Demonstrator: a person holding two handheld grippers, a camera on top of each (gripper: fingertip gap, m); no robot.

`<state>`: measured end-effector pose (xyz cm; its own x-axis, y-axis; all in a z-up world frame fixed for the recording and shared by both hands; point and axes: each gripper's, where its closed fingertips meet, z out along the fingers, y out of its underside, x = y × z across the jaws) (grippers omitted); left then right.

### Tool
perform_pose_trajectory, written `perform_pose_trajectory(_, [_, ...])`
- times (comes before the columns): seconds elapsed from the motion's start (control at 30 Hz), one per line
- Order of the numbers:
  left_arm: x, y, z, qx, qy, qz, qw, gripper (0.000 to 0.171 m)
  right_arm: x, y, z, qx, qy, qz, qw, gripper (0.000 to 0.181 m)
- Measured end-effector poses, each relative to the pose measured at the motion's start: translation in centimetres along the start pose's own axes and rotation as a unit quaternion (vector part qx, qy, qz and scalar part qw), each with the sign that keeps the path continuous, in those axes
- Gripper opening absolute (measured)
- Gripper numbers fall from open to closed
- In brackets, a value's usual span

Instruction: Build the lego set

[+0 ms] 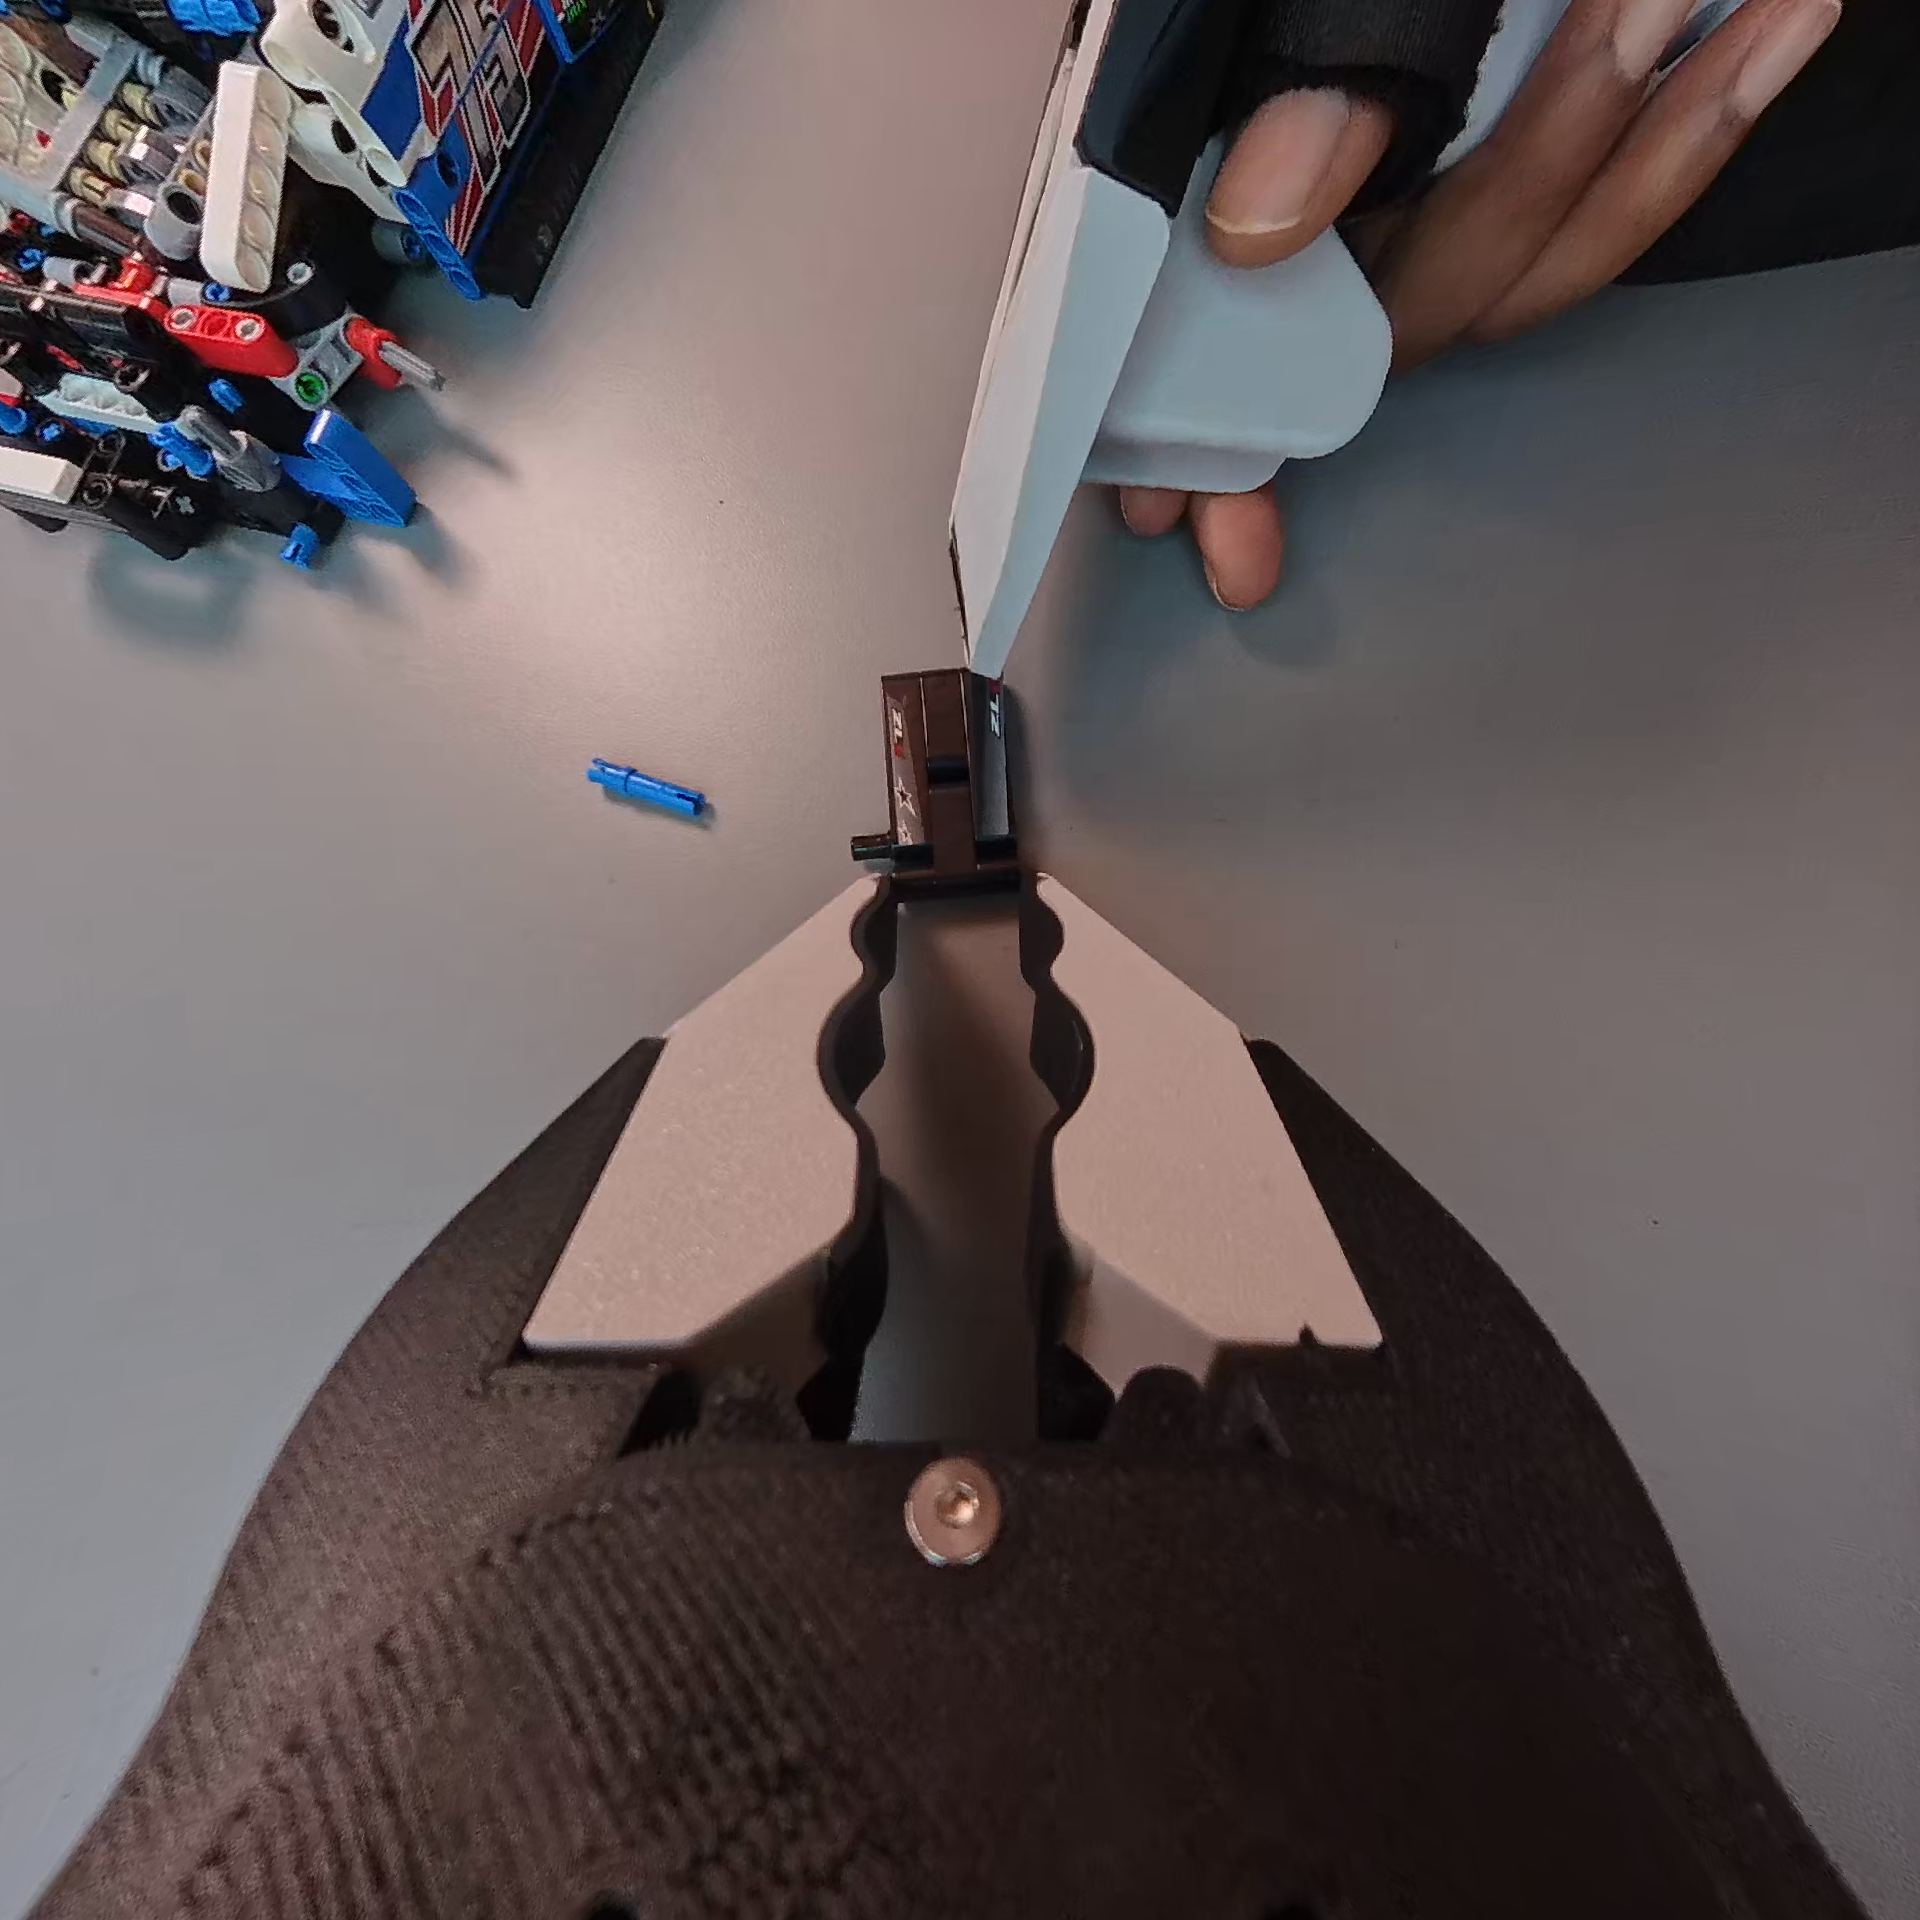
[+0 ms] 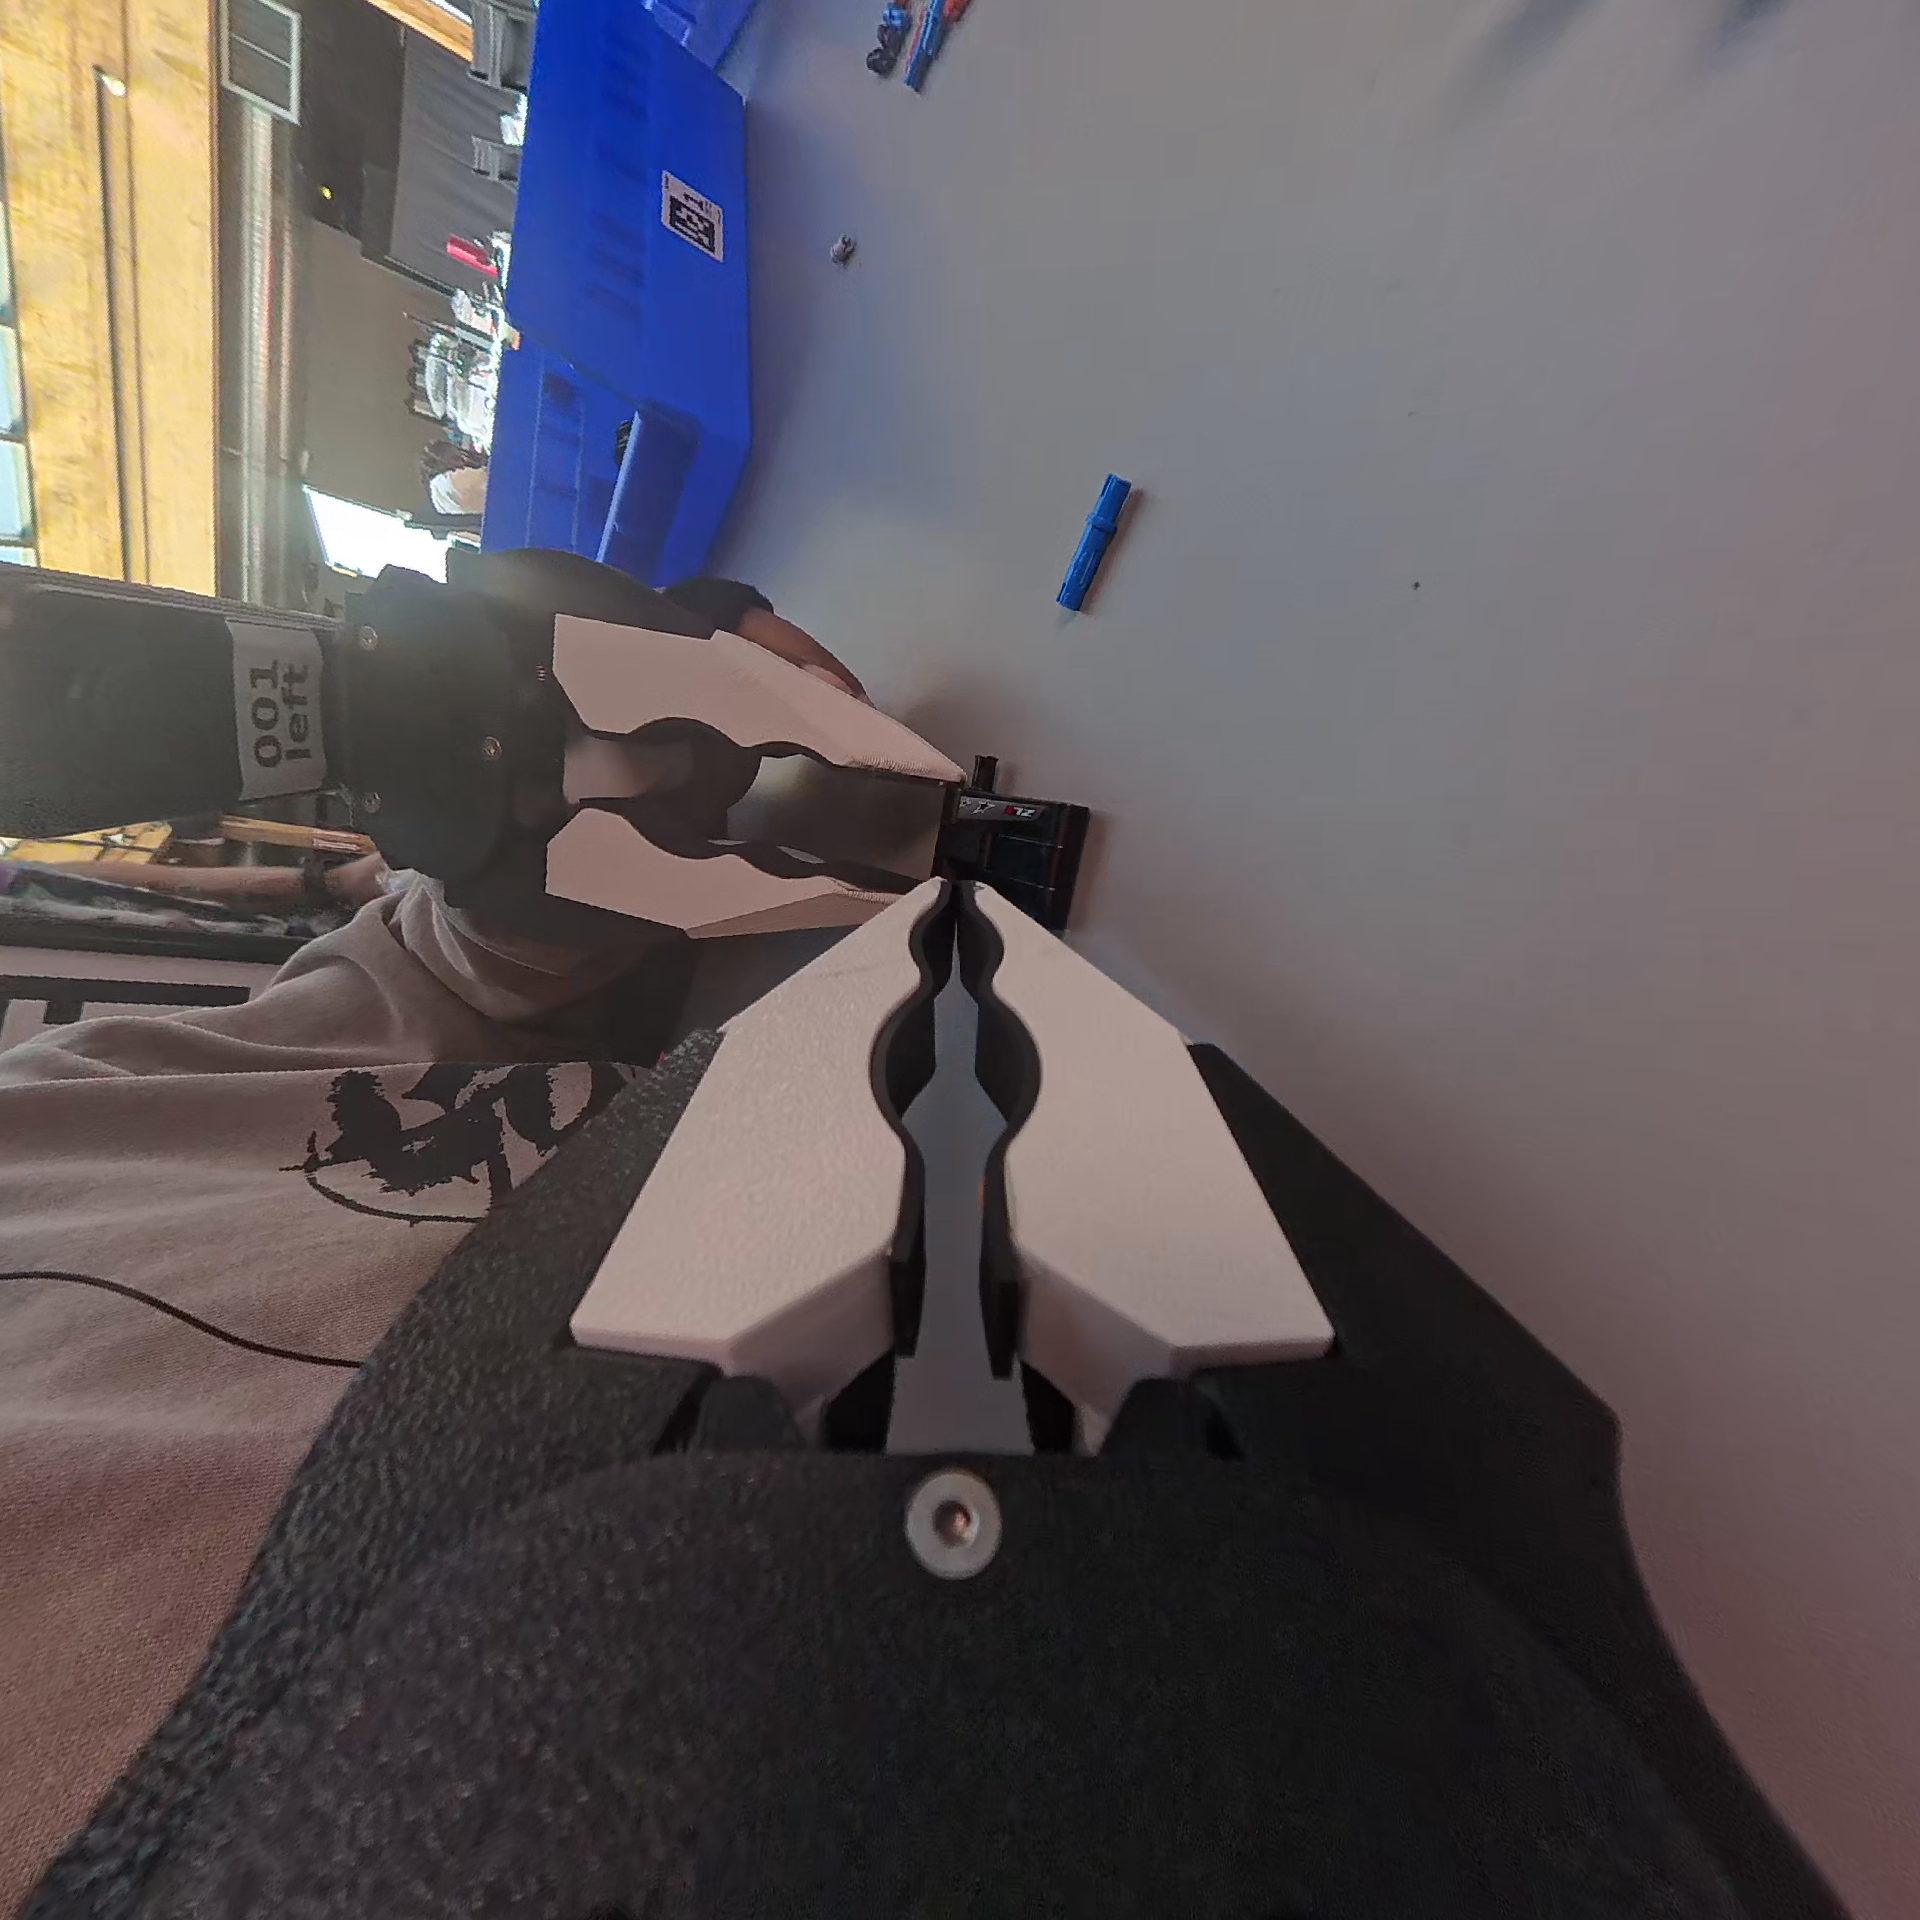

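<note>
In the left wrist view, the left gripper [image 1: 956, 881] rises from the bottom of the frame: a black, ridged printed body with a metal screw, then two pale matte fingers [image 1: 727, 1143] with wavy dark inner edges. Their tips clamp the near end of a small black lego piece [image 1: 951, 774], a blocky part with smooth glossy faces bearing stickers and a short black pin jutting from its lower left corner. It sits at the centre of the frame on the smooth grey surface [image 1: 520, 1039].

Just beyond it, the right gripper [image 1: 992, 655] comes down from the upper right, a long pale wedge whose tip touches the piece's far right corner; a hand [image 1: 1455, 208] in a black fingerless glove holds its handle. In the right wrist view its own fingers [image 2: 790, 1143] are pressed together at the tips with nothing between them, right beside the piece.

Left of centre a slim blue lego pin [image 1: 646, 790] lies alone, cylindrical with a flanged end. In the upper left corner stands the partly built lego model [image 1: 208, 260], a dense cluster of studded beams in black, blue, red, white and grey.

At the upper left of the right wrist view, a blue plastic bin [image 2: 634, 312] sits at the surface's far edge.
</note>
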<state>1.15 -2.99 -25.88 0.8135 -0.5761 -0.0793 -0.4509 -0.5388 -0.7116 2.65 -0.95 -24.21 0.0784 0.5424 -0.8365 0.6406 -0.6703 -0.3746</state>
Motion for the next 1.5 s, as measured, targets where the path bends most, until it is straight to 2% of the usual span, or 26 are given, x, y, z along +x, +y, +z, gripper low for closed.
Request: perform_pose_trajectory(1.5, [0.23, 0.16, -0.17, -0.001, 0.008, 0.004, 1.000, 0.022, 0.28, 0.35, 0.19, -0.024, 0.019, -0.002, 1.000, 0.000])
